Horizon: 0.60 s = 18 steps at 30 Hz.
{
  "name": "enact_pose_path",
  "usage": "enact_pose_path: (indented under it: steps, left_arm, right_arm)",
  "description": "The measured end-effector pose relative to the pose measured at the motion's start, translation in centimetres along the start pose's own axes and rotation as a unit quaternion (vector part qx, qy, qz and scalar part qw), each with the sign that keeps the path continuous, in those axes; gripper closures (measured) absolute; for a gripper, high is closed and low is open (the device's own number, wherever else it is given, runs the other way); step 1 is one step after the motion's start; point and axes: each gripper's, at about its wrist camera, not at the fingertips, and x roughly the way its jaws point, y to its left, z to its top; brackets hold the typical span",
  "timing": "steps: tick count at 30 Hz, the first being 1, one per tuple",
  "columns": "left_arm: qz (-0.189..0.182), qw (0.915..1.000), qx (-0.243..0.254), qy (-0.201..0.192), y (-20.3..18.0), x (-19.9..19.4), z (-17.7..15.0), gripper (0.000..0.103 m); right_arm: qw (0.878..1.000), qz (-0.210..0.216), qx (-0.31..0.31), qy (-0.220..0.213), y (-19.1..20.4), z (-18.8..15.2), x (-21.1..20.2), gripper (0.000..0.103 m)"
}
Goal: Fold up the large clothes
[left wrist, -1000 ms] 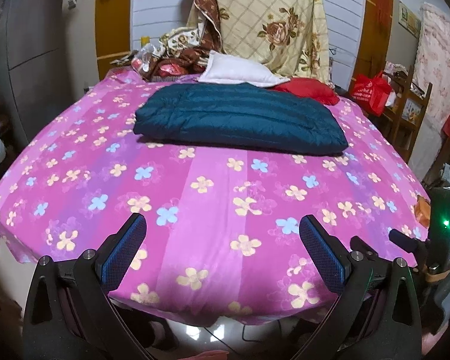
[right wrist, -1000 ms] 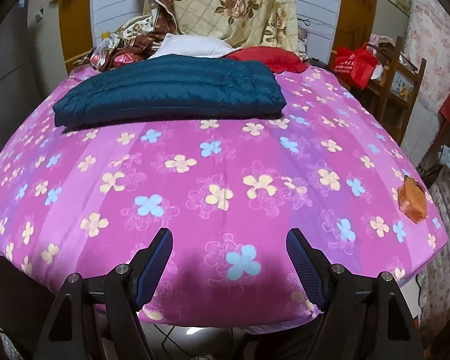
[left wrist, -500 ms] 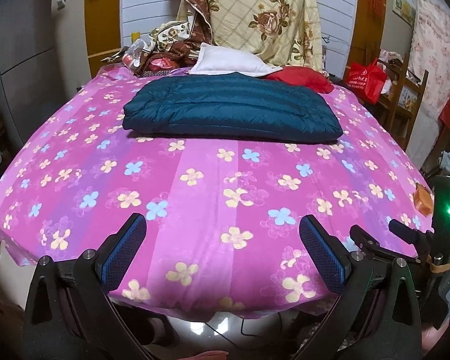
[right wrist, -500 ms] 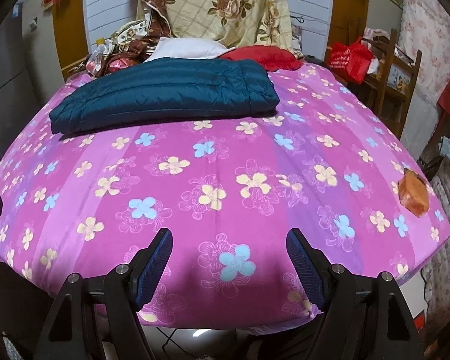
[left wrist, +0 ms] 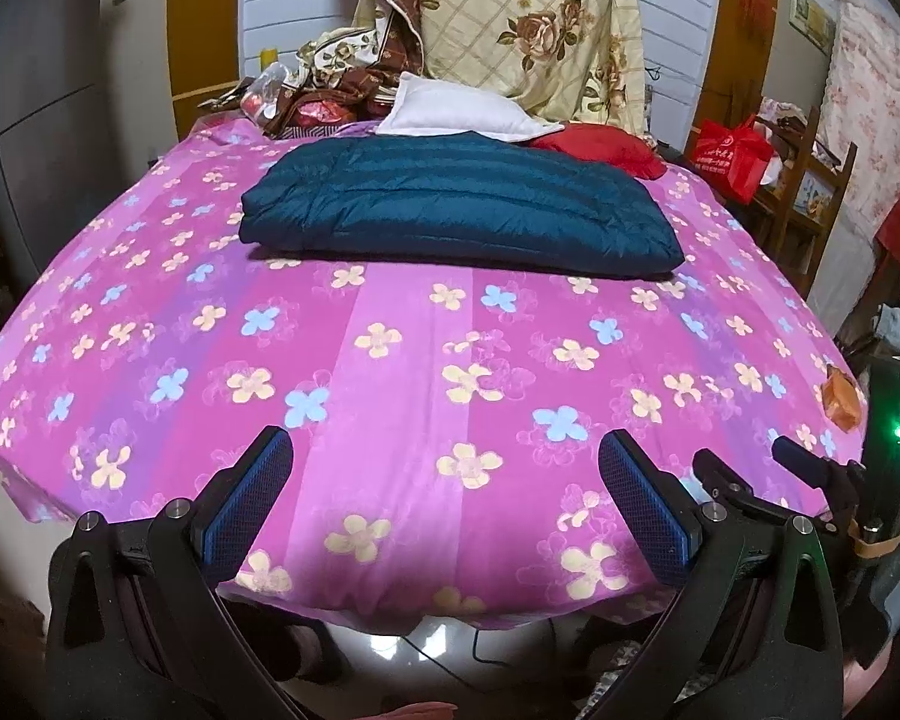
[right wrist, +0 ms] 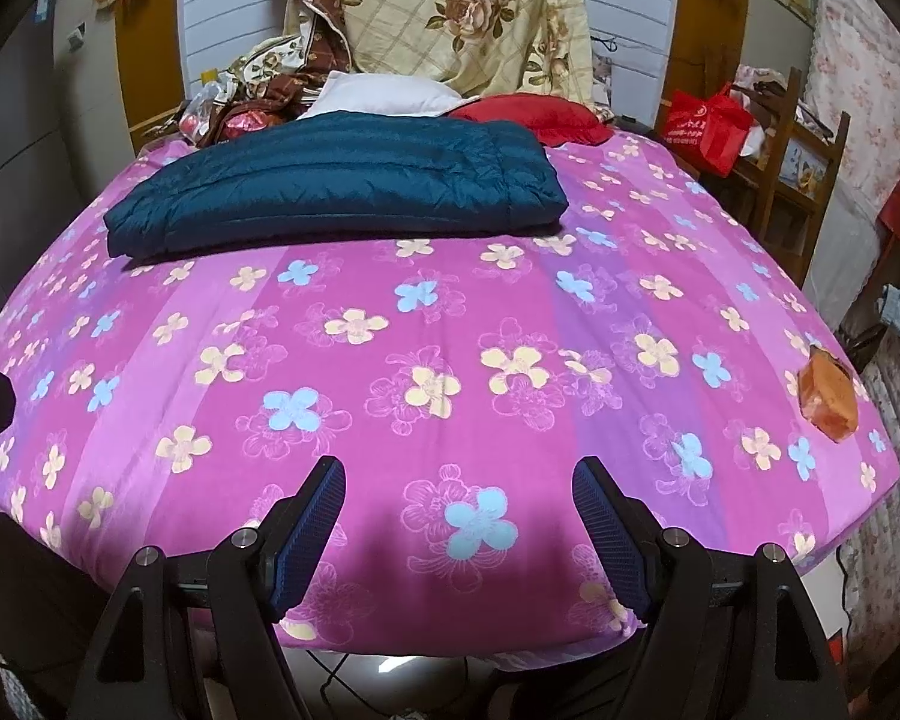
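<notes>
Folded teal down jacket lies flat on the far half of the bed, on the pink flowered sheet, with its long side running across my view and its near edge well apart from both sets of fingers. From my left gripper I see the jaws spread wide with nothing between them; the blue pads hang over the near edge of the sheet and only bare flowered cloth shows in the gap. My right gripper is likewise released and empty, its fingers hovering over the same near edge, tilted downward toward the mattress. In the right wrist view the jacket sits up and to the left of the fingers, its right corner about above the gap; in the left wrist view it sits almost straight ahead, centred beyond the gap. A wide stretch of sheet separates it from both. Behind the jacket, touching or just beside its far edge, I see a white pillow and a red cushion, and behind those a cream rose-patterned quilt stands against the wall. A small orange packet lies near the right edge of the bed, well away from the jacket. A red bag sits off the bed by a wooden chair.
</notes>
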Motion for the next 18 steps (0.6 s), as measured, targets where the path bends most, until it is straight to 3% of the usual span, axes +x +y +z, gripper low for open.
enact_pose_path:
  steps: [18]
  left_arm:
    - [0.016, 0.9998, 0.005, 0.013, 0.17, 0.76, -0.19, 0.001]
  right_arm:
    - [1.0, 0.003, 0.006, -0.012, 0.21, -0.2, -0.19, 0.027]
